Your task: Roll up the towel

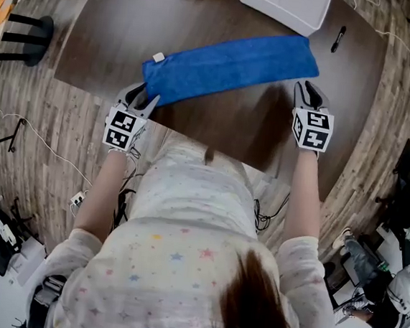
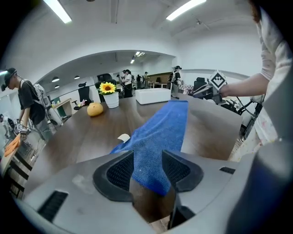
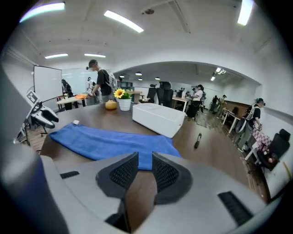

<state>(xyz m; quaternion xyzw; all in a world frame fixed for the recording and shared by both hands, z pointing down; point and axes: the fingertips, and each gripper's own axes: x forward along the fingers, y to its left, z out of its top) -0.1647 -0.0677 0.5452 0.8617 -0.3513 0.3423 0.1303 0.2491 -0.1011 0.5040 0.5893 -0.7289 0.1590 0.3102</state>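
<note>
Brown table (image 1: 217, 117) | blue towel (image 1: 229, 65) flat | left gripper (image 1: 142, 100) jaws apart | right gripper (image 1: 307, 92) jaws apart

No words, numbers or brand names can be read. Black-and-white square marker patterns are carried on the cube (image 1: 121, 130) of the left gripper (image 1: 143, 97) and on that of the right gripper (image 1: 310, 87), but no letters are formed. A small white tag (image 1: 158, 57) is seen at one corner of the blue towel (image 1: 229, 67); any print on it is too small to tell.

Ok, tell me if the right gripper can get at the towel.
Probably yes: the right gripper hovers open just short of the towel, at its right end, with only bare table between them.
</note>
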